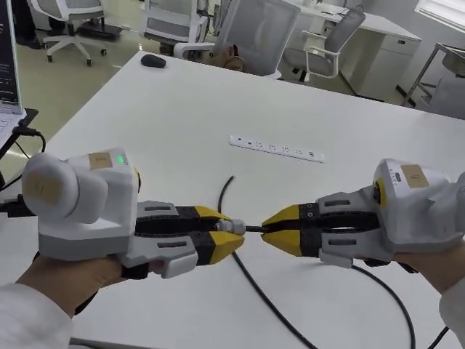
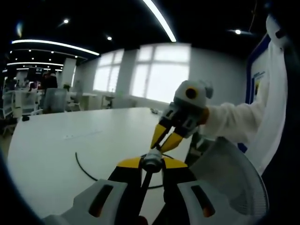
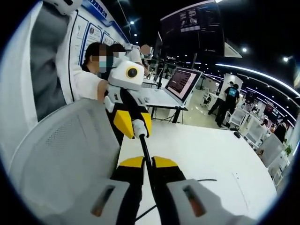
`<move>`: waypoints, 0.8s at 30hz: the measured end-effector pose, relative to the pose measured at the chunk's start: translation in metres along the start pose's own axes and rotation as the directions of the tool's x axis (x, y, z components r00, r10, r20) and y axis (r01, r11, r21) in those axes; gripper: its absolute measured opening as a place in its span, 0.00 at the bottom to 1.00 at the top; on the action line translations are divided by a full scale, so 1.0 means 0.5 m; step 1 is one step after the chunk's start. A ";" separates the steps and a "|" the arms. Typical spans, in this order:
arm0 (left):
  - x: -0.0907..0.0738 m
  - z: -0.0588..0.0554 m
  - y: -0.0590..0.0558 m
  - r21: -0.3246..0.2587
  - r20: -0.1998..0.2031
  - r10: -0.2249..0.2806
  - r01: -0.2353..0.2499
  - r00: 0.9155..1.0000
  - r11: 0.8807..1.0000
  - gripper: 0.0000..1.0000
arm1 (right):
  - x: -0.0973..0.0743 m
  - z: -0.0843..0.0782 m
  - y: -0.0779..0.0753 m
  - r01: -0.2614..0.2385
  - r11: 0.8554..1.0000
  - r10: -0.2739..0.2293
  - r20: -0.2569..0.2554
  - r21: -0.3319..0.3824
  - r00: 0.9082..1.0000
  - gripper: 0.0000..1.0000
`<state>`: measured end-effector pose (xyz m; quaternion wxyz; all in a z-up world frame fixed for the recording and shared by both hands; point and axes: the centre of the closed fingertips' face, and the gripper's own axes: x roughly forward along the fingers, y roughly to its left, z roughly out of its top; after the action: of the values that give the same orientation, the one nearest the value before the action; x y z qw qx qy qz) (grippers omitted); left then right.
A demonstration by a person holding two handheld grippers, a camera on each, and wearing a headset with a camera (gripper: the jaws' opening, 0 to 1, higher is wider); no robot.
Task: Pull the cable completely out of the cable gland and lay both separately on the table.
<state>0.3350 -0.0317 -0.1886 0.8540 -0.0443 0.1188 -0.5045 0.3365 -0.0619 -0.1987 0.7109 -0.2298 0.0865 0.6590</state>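
While the left gripper (image 1: 230, 230) pinches the cable gland (image 1: 233, 226), the right gripper (image 1: 264, 228) clamps the cable (image 1: 253, 228), cropped below.

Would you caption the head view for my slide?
Left tongs grip the cable gland, right tongs grip the black cable.

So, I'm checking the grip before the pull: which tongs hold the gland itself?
The left tongs: the pale cable gland sits at their tips, while the right tongs pinch only the black cable.
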 end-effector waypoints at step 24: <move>0.005 -0.016 -0.010 0.037 -0.036 -0.007 0.009 0.999 0.999 0.17 | -0.015 0.002 0.003 0.031 0.998 -0.034 0.052 0.050 0.998 0.19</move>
<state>0.3300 -0.0361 -0.1958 0.8504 -0.0200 0.1247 -0.5107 0.3338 -0.0681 -0.1950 0.7291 -0.1961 0.0800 0.6509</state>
